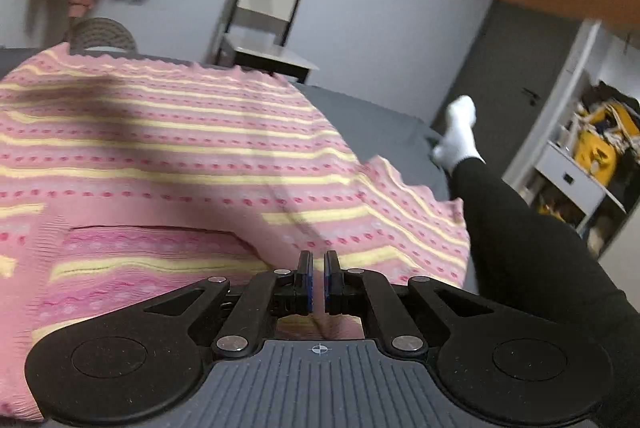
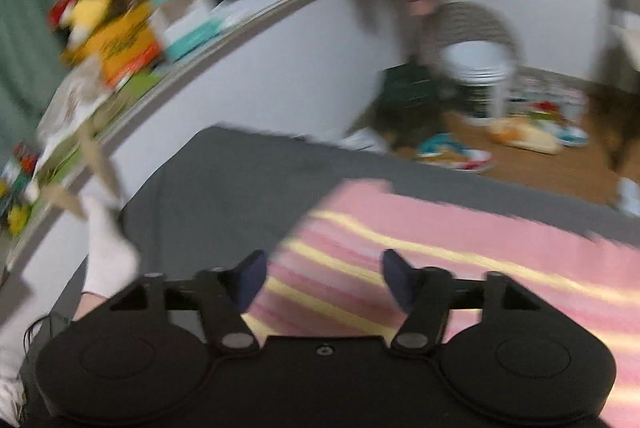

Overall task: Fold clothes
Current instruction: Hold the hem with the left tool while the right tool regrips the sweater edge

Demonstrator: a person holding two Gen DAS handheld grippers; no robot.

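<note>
One pink sweater [image 1: 180, 148]; left tool [image 1: 318, 282] pinching it; right tool [image 2: 324, 278] spread.

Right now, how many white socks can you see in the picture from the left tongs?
1. A white sock is on the foot at the end of the black-trousered leg, resting on the grey bed, right of the pink striped knitted sweater. Another may be hidden.

One pink striped sweater [image 1: 192, 156] lies on one grey bed [image 2: 224, 188]. Two grippers: left [image 1: 318, 282], right [image 2: 324, 278]. One white sock [image 1: 458, 136], one chair [image 2: 476, 64].
</note>
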